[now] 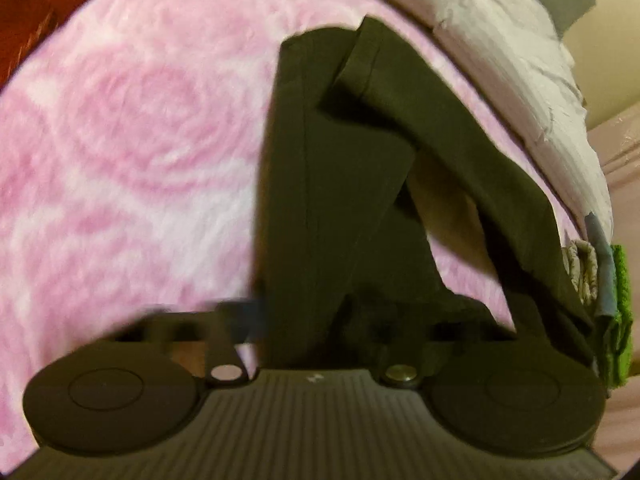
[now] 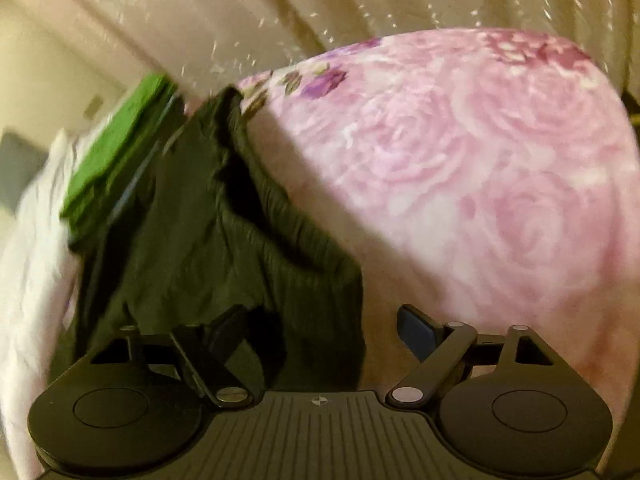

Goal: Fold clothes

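Note:
A dark olive pair of trousers (image 1: 340, 168) lies on the pink rose-patterned blanket (image 1: 132, 128). In the left wrist view its two legs stretch away from my left gripper (image 1: 328, 320). The cloth drapes over the left gripper's jaws and hides the fingertips, so its state is unclear. In the right wrist view the trousers' gathered waistband (image 2: 280, 216) lies bunched at the left. My right gripper (image 2: 320, 332) stands wide open. Its left finger (image 2: 224, 332) sits at the waistband cloth and its right finger (image 2: 418, 330) is over the bare blanket (image 2: 480, 160).
A folded green cloth (image 2: 120, 148) lies on a stack beside the trousers; it also shows at the right edge of the left wrist view (image 1: 622, 312). White bedding (image 1: 500, 52) runs along the far side. A shiny curtain (image 2: 280, 8) hangs behind the bed.

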